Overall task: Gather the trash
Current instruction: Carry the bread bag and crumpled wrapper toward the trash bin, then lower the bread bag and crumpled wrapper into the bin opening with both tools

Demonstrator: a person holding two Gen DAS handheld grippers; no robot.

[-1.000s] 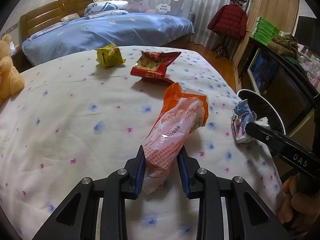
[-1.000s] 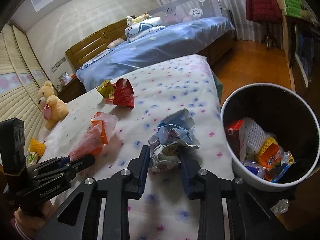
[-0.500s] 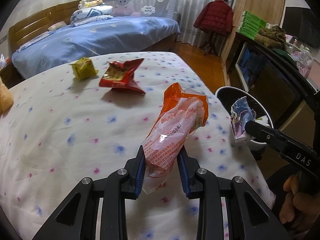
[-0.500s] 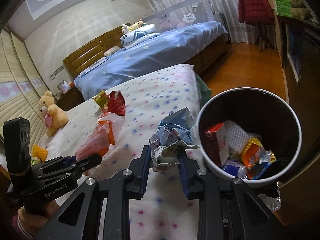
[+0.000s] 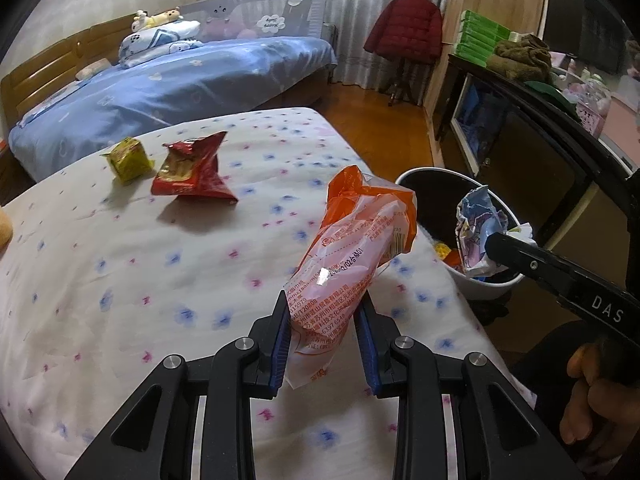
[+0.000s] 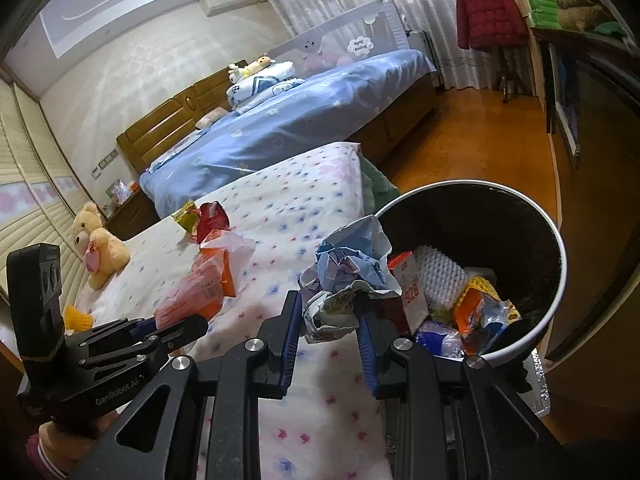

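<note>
Bedroom, floral bedspread point(image 5: 120, 280). Left gripper point(image 5: 324, 344) pinches orange wrapper point(image 5: 352, 248); right gripper point(image 6: 330, 340) pinches crumpled paper point(image 6: 348, 276) beside bin point(image 6: 560, 280), apparently for dropping.

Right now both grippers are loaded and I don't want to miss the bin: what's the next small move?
Probably carry the right gripper slightly further right, then open it. Its crumpled blue wrapper hangs at the near rim of the trash bin, not clearly over the opening. The left gripper holds the orange bag farther away.

"DAS" on right gripper point(image 5: 496, 246) arm. "GenRobot.AI" on left gripper point(image 6: 176, 326) body. "1928" on red-white carton point(image 6: 408, 292) in bin. Orange wrapper point(image 5: 352, 248): Chinese print, digits too small.
</note>
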